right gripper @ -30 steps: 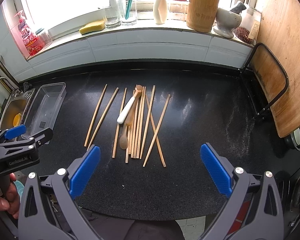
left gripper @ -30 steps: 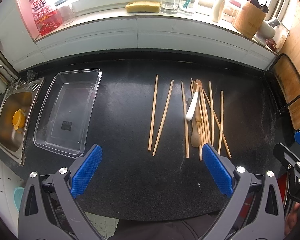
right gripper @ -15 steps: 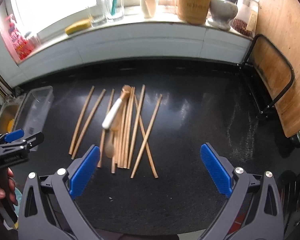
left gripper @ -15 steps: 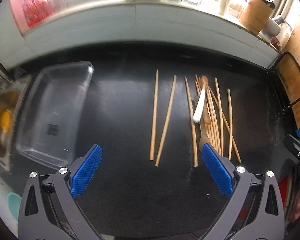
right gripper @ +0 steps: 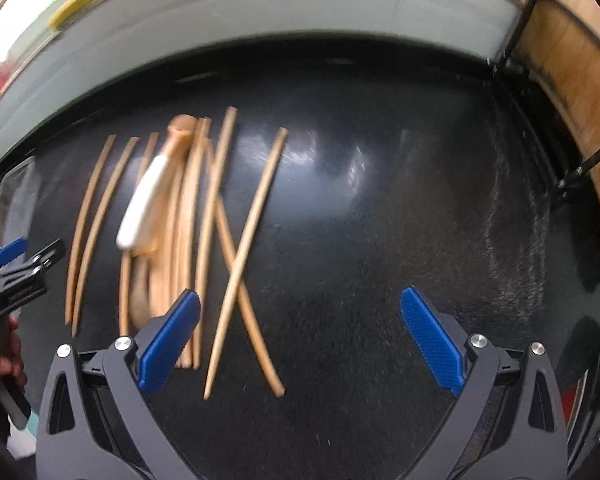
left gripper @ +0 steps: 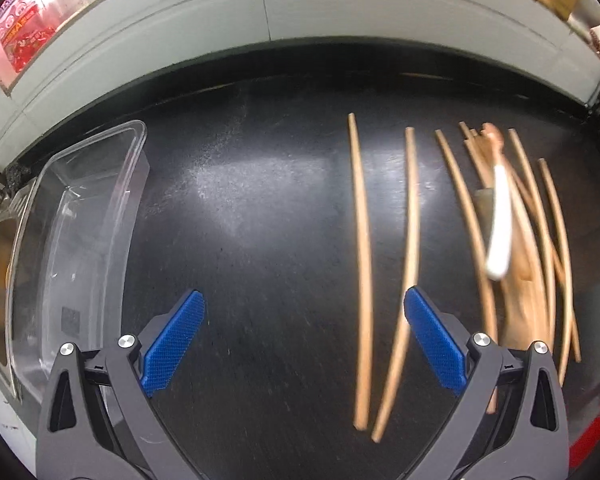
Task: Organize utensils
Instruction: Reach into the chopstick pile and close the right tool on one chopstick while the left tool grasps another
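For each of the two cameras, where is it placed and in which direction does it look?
Left wrist: sits on the left tongs, looks forward and down over the black counter at the clear tray and chopsticks; its own open blue pads show.
Right wrist: sits on the right tongs, looks at the chopstick pile and white-handled spoon; a hand holding the left tongs shows.
Shared: counter, chopsticks, spoon.
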`<state>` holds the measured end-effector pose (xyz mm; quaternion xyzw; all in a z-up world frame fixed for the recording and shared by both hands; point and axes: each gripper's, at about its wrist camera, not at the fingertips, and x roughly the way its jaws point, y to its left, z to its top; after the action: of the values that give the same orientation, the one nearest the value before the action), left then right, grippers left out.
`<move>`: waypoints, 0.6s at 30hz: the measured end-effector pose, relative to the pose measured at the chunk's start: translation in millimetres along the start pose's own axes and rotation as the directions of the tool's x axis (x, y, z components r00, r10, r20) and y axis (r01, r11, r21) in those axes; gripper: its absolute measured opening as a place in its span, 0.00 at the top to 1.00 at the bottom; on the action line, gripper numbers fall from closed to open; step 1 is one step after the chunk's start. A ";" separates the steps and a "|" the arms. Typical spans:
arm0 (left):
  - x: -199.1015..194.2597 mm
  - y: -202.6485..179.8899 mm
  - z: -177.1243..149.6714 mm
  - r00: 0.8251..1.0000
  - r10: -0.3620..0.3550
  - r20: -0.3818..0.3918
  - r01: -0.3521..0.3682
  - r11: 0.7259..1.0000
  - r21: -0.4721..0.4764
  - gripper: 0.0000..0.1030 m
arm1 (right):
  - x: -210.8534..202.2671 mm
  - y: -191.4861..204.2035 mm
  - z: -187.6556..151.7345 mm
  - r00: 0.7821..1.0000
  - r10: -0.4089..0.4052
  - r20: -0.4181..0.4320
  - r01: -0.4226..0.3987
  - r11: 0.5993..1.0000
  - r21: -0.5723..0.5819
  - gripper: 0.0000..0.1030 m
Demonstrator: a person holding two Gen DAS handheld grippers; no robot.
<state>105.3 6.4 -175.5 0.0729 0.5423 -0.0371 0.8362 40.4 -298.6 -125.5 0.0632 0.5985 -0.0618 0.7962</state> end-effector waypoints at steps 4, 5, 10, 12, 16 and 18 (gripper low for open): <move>20.0 4.9 5.6 0.999 -0.006 -0.032 0.006 1.000 -0.017 0.05 | 13.7 4.0 11.0 1.000 -0.012 0.017 0.012 1.000 0.028 0.05; 24.0 6.1 6.5 0.999 -0.007 -0.041 0.007 1.000 -0.016 0.05 | 14.2 5.4 12.1 1.000 -0.016 0.021 0.015 0.999 0.030 0.05; 37.3 6.5 10.5 0.999 -0.048 -0.025 0.048 0.999 -0.006 0.05 | 26.8 5.6 16.3 0.999 -0.044 0.004 0.043 0.998 0.054 0.06; 40.1 3.8 14.8 0.998 -0.058 -0.002 0.058 0.998 0.010 0.05 | 33.1 5.2 16.5 0.998 -0.059 -0.008 0.059 0.996 0.063 0.06; 41.2 -2.7 16.0 0.997 -0.072 0.036 0.070 0.997 0.041 0.05 | 44.3 4.3 16.6 0.996 -0.082 -0.018 0.083 0.993 0.086 0.11; 40.7 -3.4 13.9 0.997 -0.071 0.043 0.070 0.997 0.037 0.05 | 51.9 5.8 16.4 0.996 -0.081 -0.040 0.085 0.992 0.093 0.13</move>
<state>134.0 1.5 -207.3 0.0678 0.5253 -0.0779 0.8447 71.3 -297.0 -170.7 0.0768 0.6111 -0.1220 0.7783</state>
